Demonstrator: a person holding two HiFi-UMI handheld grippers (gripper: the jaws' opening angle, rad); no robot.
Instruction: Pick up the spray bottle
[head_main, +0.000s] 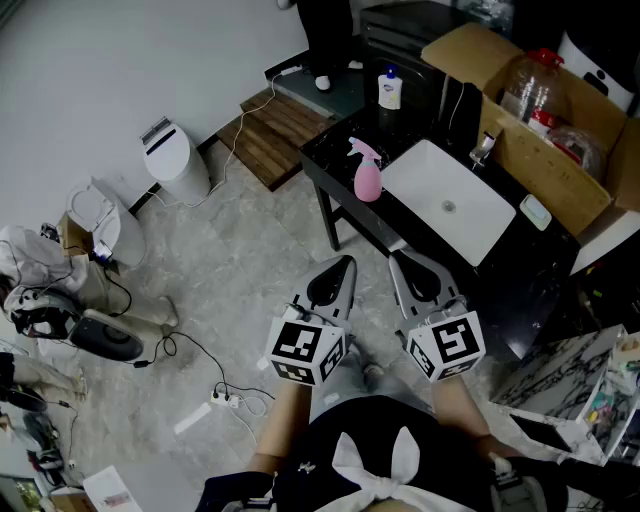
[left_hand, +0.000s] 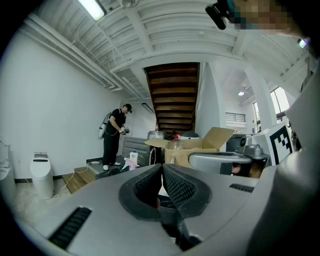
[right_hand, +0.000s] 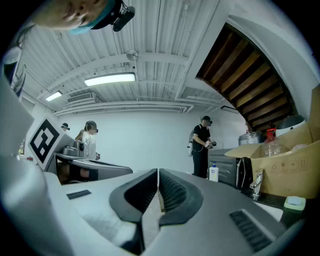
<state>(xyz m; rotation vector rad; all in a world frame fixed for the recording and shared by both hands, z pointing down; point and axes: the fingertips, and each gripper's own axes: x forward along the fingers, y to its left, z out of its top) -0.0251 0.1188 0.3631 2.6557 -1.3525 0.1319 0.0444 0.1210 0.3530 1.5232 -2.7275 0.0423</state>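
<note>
This looks like a bare, loft-like test space rather than a home. A black counter with a white sink stands on a pale stone floor strewn with cables. An open cardboard box sits at the counter's far edge. Tube lighting, an open wooden stair and a person with gear strapped on complete it.

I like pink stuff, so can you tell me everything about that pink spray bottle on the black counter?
The spray bottle is pink all over, with a rounded body and a paler pink trigger head on top. It looks like plastic. It stands upright on the black counter, right beside the white sink, on the sink's left in the head view. Only the counter touches it.
</note>
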